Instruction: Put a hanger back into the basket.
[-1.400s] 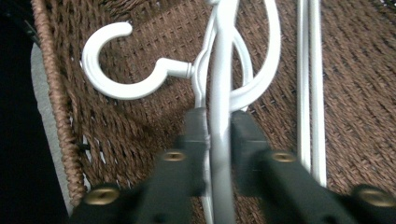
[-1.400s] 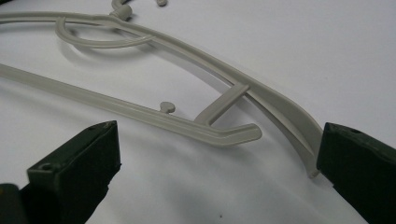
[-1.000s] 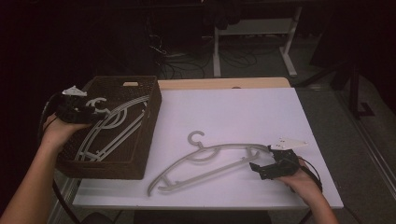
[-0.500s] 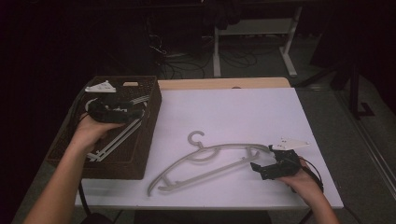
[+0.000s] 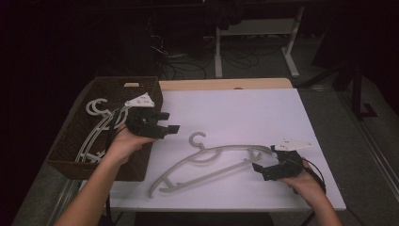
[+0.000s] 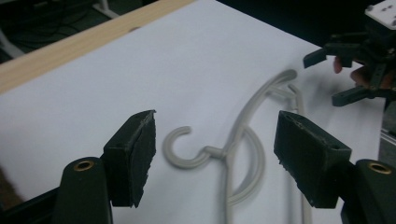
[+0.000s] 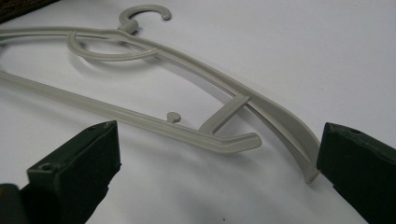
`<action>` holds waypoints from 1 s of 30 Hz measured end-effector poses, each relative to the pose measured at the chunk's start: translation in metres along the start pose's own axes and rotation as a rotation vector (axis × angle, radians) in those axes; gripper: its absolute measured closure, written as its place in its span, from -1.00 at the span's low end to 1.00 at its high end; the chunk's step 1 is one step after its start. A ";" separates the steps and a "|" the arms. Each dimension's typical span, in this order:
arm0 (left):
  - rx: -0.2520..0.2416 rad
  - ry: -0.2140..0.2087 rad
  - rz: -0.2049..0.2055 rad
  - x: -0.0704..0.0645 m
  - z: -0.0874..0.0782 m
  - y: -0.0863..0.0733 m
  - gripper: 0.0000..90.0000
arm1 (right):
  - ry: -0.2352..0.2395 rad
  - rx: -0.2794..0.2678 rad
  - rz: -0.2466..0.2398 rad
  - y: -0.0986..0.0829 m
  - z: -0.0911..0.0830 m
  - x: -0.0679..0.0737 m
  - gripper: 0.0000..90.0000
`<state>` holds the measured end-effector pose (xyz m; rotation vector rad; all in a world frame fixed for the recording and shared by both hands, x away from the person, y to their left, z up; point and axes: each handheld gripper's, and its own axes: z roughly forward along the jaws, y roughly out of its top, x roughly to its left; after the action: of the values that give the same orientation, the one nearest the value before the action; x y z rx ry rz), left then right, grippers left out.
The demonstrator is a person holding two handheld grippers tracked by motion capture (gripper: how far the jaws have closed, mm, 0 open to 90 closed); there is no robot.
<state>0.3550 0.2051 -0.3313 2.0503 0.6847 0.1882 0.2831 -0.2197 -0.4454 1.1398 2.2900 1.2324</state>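
High view: grey plastic hanger (image 5: 214,160) flat on table, hook up

Your right gripper (image 7: 219,172) hangs low over the white table (image 7: 289,51) with its black jaws spread wide and holding nothing, and the grey hanger (image 7: 187,93) lies flat on the table just beyond them, its near end between the jaws, its hook farthest from them.

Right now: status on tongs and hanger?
Left tongs open, empty, above basket edge. Right tongs open at hanger end. Hanger flat on table, nothing blocking.
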 end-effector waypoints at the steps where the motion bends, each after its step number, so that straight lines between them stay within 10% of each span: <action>1: 0.008 -0.008 0.008 -0.003 0.004 -0.001 -0.36 | 0.001 -0.002 -0.001 0.000 0.000 0.000 -1.00; 19: 0.060 -0.058 0.018 -0.030 0.056 -0.038 -0.47 | 0.050 0.017 0.017 0.005 -0.005 0.004 -0.67; 30: 0.079 -0.047 -0.015 -0.023 0.070 -0.061 -0.49 | 0.028 0.076 0.028 0.019 0.006 0.013 0.62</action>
<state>0.3392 0.1659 -0.4170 2.1170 0.6881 0.1057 0.2877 -0.2002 -0.4329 1.1923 2.3682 1.1877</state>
